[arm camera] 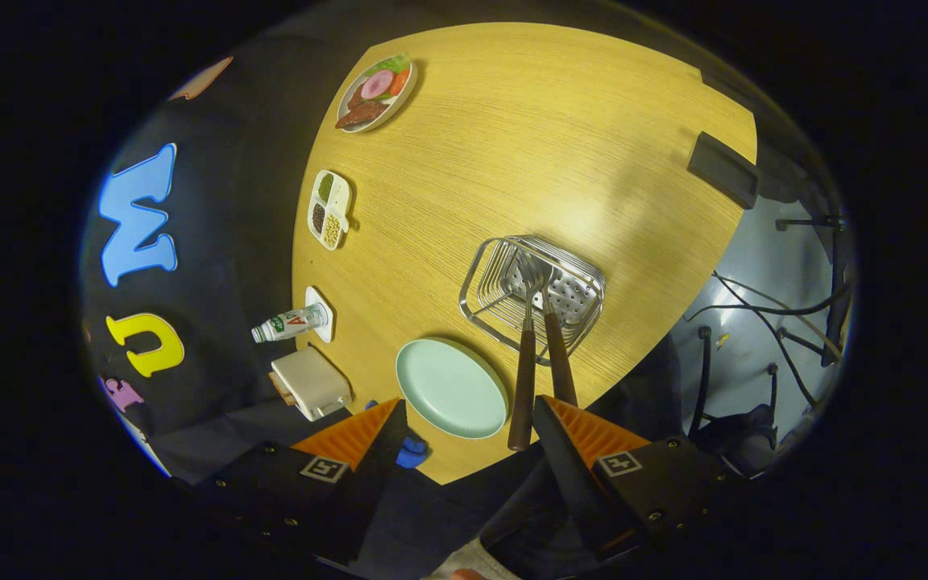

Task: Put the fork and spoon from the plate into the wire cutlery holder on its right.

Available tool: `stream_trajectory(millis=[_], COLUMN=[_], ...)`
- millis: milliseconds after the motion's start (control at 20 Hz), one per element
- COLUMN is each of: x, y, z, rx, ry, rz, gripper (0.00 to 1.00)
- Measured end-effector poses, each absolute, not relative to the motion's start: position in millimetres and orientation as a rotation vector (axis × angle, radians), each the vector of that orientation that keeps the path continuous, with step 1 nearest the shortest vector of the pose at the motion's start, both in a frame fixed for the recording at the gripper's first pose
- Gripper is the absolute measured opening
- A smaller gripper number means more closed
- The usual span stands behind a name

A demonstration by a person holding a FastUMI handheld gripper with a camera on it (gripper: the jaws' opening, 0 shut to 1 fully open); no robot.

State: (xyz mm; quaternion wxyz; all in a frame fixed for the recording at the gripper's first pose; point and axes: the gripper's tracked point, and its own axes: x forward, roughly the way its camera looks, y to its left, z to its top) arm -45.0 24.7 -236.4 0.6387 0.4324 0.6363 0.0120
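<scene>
- Gripper [468, 415] is held high over the near edge of the wooden table [528, 137], looking down on it; its fingers are spread wide with nothing between them.
- The pale green plate [452, 388] lies just ahead of the fingers, in line with the gap between them, and its surface is bare.
- The wire cutlery holder [532, 294] stands just beyond the plate and to its right, its near corner close to the plate's rim but apart from it.
- The fork [527, 346] sits in the holder, tines down against the perforated metal base, with its dark handle leaning back out over the holder's near rim, past the plate's right side.
- The spoon [557, 354] rests just right of the fork in the same holder, its brown handle also sticking out toward the right finger; the two handles lie close together, almost parallel.
- Left of the plate, at the table's left edge, sit a beige box [311, 383] and a small bottle [287, 324] lying on its side.
- Farther beyond the plate along that edge are a divided dish [329, 209] of beans and, at the far corner, a plate of food [375, 93].
- A dark block [723, 169] lies at the table's right edge, well beyond the holder.
- A small blue object [412, 451] shows near the left finger, just short of the plate; what it is cannot be told.
</scene>
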Motion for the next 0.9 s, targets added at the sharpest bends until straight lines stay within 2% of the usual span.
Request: stream_trajectory(millis=[400,900], x=[-32.3,9.4], y=[13.6,-17.4], z=[-229.3,-199.5], rx=[0.958,0.62], ry=[1.355,1.056], rz=[0.004,-0.033], gripper=[0.96,0.97])
